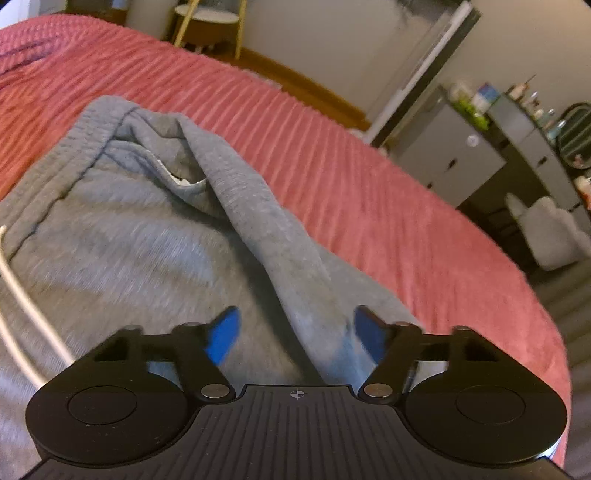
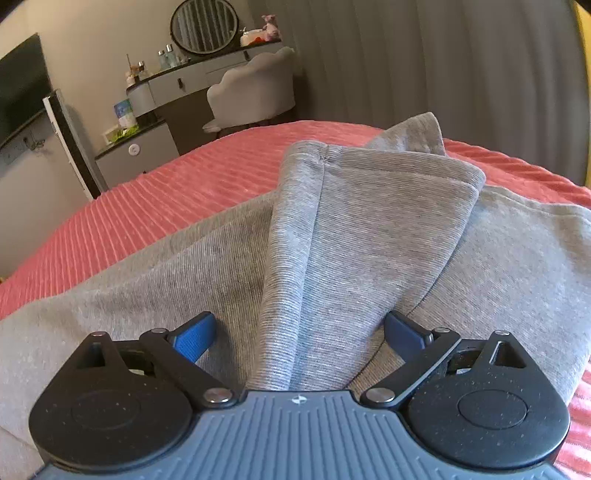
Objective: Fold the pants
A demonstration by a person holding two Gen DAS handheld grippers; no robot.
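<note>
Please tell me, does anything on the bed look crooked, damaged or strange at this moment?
Nothing looks damaged or spilled. The gray pants are simply not flat: a raised ridge of fabric runs across them on the pink bedspread, and a leg end lies folded over, slanted. Both the left gripper and the right gripper are open.

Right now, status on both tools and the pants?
Left tool open, straddling a raised fold. Right tool open around a bunched ridge. Grey pants rumpled on the red bedspread. Nothing in the way.

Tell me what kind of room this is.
Most likely a bedroom: the grey pants lie on a bed with a pink ribbed bedspread, and a vanity desk with a round mirror and padded chair stands beyond.
</note>
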